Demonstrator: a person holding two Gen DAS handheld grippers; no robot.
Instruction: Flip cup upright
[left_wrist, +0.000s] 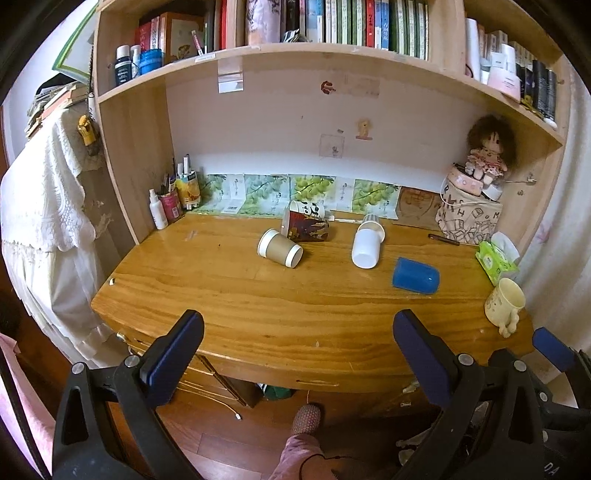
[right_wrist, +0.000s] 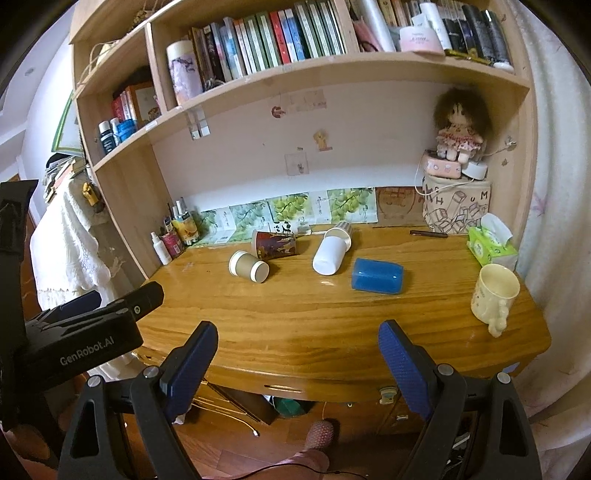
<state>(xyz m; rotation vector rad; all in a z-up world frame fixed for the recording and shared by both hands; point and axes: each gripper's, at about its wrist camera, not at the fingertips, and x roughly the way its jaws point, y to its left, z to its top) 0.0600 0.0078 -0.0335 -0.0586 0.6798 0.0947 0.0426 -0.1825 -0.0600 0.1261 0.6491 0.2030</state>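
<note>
Several cups lie on their sides on the wooden desk (left_wrist: 258, 302): a brown paper cup (left_wrist: 279, 248) (right_wrist: 248, 266), a red patterned cup (left_wrist: 305, 226) (right_wrist: 275, 244) with a panda cup (left_wrist: 308, 209) behind it, a white cup (left_wrist: 366, 246) (right_wrist: 331, 250) and a blue cup (left_wrist: 416, 276) (right_wrist: 377, 276). A cream mug (left_wrist: 505, 305) (right_wrist: 494, 298) stands upright at the right edge. My left gripper (left_wrist: 297, 325) and right gripper (right_wrist: 297, 336) are both open and empty, held before the desk's front edge.
A tissue box (left_wrist: 496, 258) (right_wrist: 491, 243), a printed bag with a doll (left_wrist: 469, 218), a pen (left_wrist: 443, 239) and pen holders with bottles (left_wrist: 173, 203) line the desk's back and sides. Bookshelves (left_wrist: 332, 51) hang above. The left gripper's body (right_wrist: 81, 332) shows in the right view.
</note>
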